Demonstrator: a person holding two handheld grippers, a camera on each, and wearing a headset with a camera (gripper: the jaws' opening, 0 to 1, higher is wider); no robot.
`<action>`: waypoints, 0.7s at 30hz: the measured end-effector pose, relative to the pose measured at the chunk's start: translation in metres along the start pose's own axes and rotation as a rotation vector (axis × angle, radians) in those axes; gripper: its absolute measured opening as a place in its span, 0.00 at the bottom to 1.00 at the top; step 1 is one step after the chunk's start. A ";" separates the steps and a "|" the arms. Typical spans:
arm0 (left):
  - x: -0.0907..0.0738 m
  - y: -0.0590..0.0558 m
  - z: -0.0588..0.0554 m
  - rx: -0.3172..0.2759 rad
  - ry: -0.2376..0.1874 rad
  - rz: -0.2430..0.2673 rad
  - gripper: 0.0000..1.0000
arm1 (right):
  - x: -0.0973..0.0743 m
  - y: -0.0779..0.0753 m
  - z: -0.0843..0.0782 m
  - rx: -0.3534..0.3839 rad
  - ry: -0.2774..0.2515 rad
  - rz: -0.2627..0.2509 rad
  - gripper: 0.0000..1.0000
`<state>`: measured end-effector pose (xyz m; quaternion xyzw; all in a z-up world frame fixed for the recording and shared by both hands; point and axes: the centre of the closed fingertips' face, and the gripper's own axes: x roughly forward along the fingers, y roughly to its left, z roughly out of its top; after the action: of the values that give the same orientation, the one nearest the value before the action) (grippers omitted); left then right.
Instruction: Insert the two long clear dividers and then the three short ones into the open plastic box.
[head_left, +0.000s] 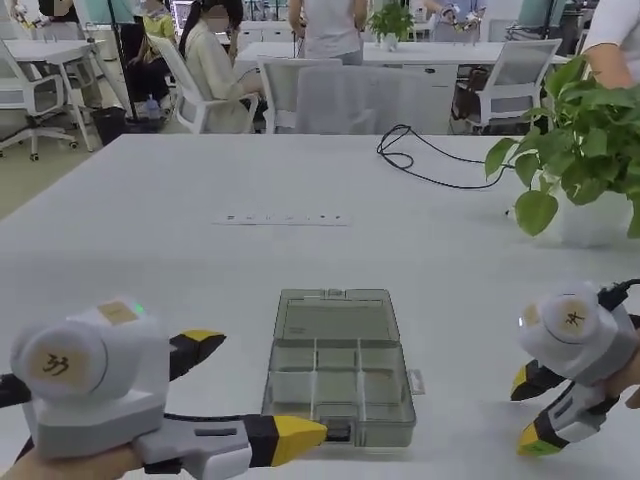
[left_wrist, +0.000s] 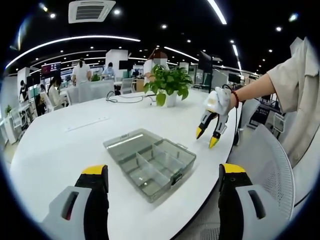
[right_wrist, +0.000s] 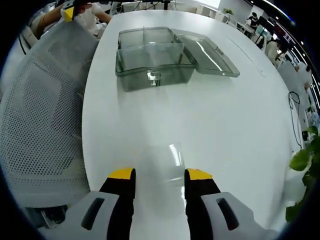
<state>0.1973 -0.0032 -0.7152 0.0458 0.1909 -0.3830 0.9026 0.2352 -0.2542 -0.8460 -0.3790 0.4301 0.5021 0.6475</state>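
Between the right gripper's (right_wrist: 160, 173) yellow-tipped jaws, a clear flat plastic divider (right_wrist: 167, 165) is sitting. The jaws are standing partway apart and pressing against its two sides above the white table (right_wrist: 225, 125). Well ahead of that gripper, the grey translucent rectangular plastic box (right_wrist: 155, 77) is lying open, its flat hinged lid (right_wrist: 205, 47) resting on the table beside it, and clear partitions are standing inside it as a grid. The left gripper (left_wrist: 163, 169) is holding its jaws spread wide with nothing between them, and the box is lying just ahead of its tips.
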 end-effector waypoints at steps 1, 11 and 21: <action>0.000 0.000 -0.001 0.000 0.002 0.001 0.93 | 0.000 0.000 0.000 0.000 -0.001 0.004 0.40; -0.002 -0.002 -0.005 0.000 0.013 0.009 0.93 | 0.002 -0.001 -0.001 -0.019 0.005 0.021 0.40; 0.000 -0.003 -0.005 0.001 0.020 0.012 0.92 | 0.002 -0.005 -0.005 -0.006 -0.017 0.052 0.37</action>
<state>0.1936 -0.0040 -0.7193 0.0513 0.1995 -0.3773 0.9029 0.2398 -0.2593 -0.8495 -0.3653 0.4327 0.5235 0.6367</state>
